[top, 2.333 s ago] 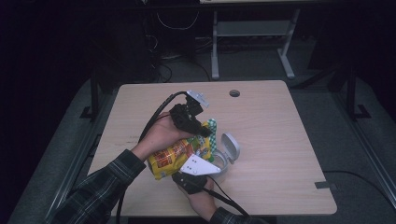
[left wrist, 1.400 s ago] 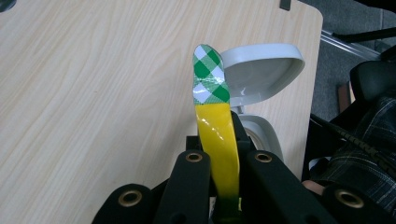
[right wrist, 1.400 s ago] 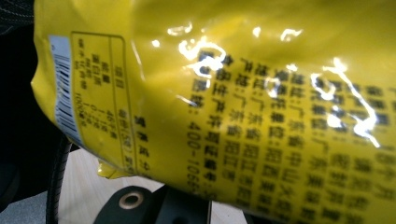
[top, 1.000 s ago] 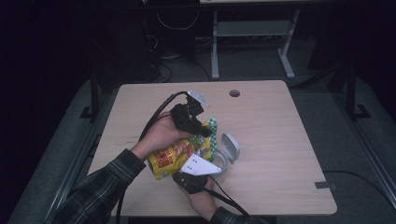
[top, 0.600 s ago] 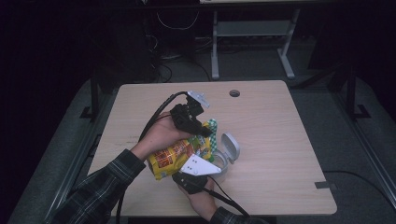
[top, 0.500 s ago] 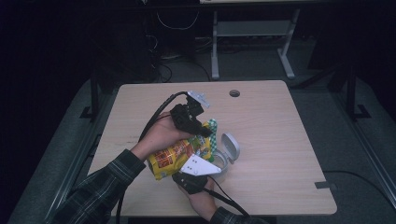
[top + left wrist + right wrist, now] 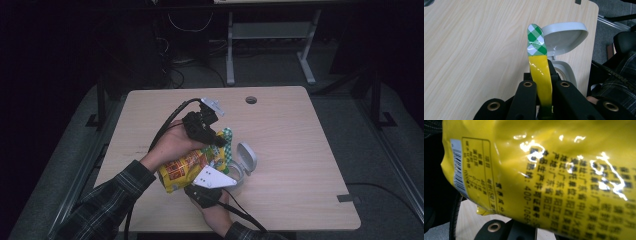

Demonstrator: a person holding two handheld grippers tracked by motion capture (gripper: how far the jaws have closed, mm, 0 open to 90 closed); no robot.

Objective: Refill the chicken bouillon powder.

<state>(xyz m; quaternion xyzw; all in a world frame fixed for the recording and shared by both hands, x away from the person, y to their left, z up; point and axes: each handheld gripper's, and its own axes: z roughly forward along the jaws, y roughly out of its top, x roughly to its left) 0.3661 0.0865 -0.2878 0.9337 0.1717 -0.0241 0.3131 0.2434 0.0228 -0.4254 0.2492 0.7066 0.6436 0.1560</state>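
A yellow snack bag [image 7: 181, 169] with a green-and-white checked top strip [image 7: 537, 45] is held up over the middle of the wooden table [image 7: 300, 130]. My left gripper [image 7: 219, 142] is shut on the bag's sealed top edge, and in the left gripper view [image 7: 543, 82] the strip stands up between the jaws. My right gripper [image 7: 210, 186], with its grey plate on top, sits just below the bag near the table's front edge. The right gripper view looks at the bag's printed back [image 7: 564, 170] with a barcode, and the bag covers the jaws.
A grey round container [image 7: 237, 175] with its hinged lid [image 7: 247, 157] open stands on the table right behind the bag, and also shows past the strip as container [image 7: 565, 72]. A cable hole [image 7: 251, 100] lies near the far edge. Black cables trail from both grippers.
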